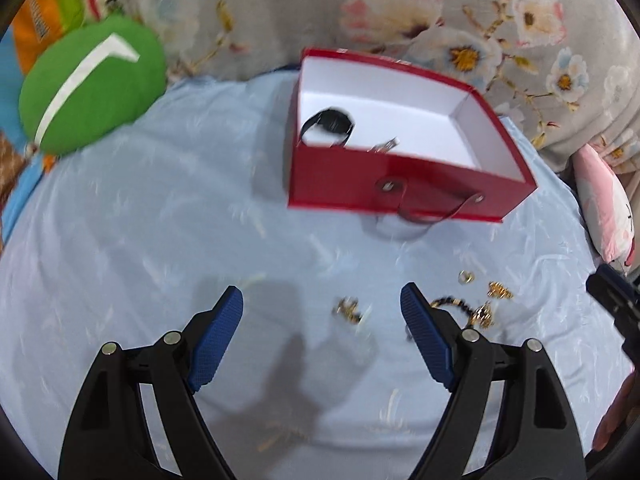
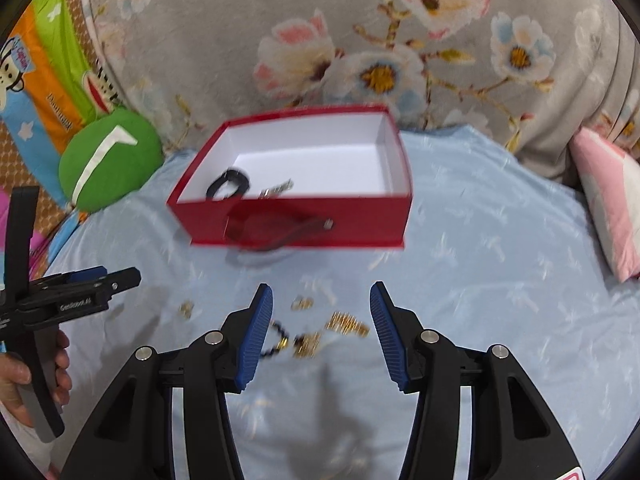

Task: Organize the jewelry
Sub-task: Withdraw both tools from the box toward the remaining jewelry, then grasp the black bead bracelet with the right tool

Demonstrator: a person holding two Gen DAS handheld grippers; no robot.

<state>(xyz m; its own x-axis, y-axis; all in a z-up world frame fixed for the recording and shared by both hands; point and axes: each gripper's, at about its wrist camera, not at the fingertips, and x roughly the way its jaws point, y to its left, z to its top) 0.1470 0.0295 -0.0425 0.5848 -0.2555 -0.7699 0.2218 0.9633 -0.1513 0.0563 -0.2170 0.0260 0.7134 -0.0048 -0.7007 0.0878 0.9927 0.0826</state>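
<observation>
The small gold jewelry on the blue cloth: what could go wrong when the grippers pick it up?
1. The gold pieces and beaded bracelet lie close together, so the open right gripper may grab several or tangle them.
2. The blue cloth is soft, so fingertips might pinch fabric.
3. The red box is light and may shift if bumped.

I'm looking at a bedroom in someone's home: a pale blue bedsheet (image 2: 500, 280) spreads underneath, a grey floral quilt (image 2: 400, 40) is bunched up behind it, with a green round cushion (image 1: 92, 84) and a pink pillow (image 2: 612, 196) at the sides.
</observation>
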